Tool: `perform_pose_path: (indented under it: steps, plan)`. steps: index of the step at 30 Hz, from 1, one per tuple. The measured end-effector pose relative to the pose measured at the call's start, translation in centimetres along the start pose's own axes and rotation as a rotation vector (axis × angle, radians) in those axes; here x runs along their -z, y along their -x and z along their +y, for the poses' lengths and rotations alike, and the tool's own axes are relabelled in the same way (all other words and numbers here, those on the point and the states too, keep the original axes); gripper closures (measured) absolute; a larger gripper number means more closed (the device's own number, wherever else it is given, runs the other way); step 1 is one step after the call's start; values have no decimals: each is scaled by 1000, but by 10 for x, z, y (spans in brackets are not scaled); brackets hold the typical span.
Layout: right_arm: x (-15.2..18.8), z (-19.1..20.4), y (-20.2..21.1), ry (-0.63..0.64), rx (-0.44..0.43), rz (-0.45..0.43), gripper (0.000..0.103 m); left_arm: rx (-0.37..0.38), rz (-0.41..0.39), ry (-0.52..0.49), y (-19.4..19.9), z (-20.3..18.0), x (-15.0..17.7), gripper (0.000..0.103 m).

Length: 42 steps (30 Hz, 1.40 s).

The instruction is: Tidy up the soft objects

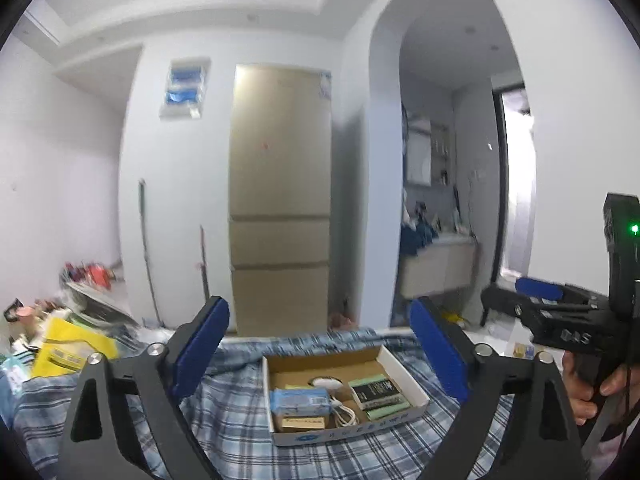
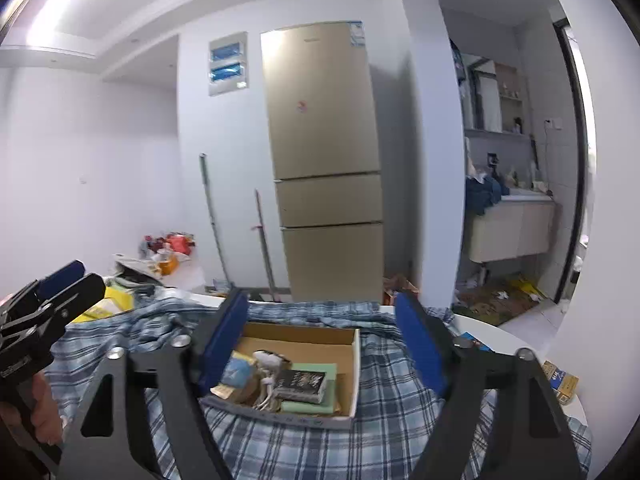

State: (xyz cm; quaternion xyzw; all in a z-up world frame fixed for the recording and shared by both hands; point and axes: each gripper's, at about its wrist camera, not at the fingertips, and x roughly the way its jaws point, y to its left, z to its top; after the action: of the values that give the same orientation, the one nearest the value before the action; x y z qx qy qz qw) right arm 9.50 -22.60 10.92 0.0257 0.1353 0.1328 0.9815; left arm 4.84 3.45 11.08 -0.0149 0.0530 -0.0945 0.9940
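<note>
Nearest the lens, lower frame: left claw [image 1: 320, 354] released, holding nothing; right claw [image 2: 322, 344] likewise spread wide and bare. Both hung above the plaid cloth [image 1: 360, 456] covering the worktop. Centre frame: one cardboard box [image 1: 404, 376], open-topped, containing one blue tissue pack [image 1: 300, 399], two green packs [image 1: 382, 394] with one dark packet between, one white cable [image 1: 340, 410]. Far centre: one beige fridge [image 1: 280, 200]. Judged barely begun or nearly done; cloth itself remained rumpled, unfolded.

A box [image 1: 404, 372] lies on the cloth [image 1: 240, 364], packets [image 1: 301, 398] inside; a fridge [image 1: 280, 200] stands behind
</note>
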Motion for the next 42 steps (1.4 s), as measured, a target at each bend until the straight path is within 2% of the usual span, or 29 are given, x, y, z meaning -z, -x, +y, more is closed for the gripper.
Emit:
perform_pose_path:
  steps: [1,3,5,7,13,18,23,26,28,42]
  plan:
    - [3,1,5,3,-30,-9,12,-2,-10,7,7,1,2,7]
    - [8,4,18,-10,-14,-56,6,20,-5,29,18,3,5,0]
    - [13,5,30,-20,-37,-101,0,20,-23,52,29,4,10,0]
    - [18,6,37,-21,-40,-125,0,-3,-61,57,39,3,18,0]
    - [40,1,41,-23,13,-184,0,14,-61,0,42,-9,44,0]
    - [62,0,21,8,22,-176,0,41,11,0,17,-12,77,0]
    - [91,5,12,42,29,-183,0,0,41,5,4,-5,100,0]
    - [106,6,5,34,47,-158,0,-63,42,-27,3,-8,112,0]
    - [110,7,0,36,44,-122,0,-52,42,-29,2,-7,112,0]
    - [113,2,1,21,47,-124,0,-28,46,-56,0,-11,114,0]
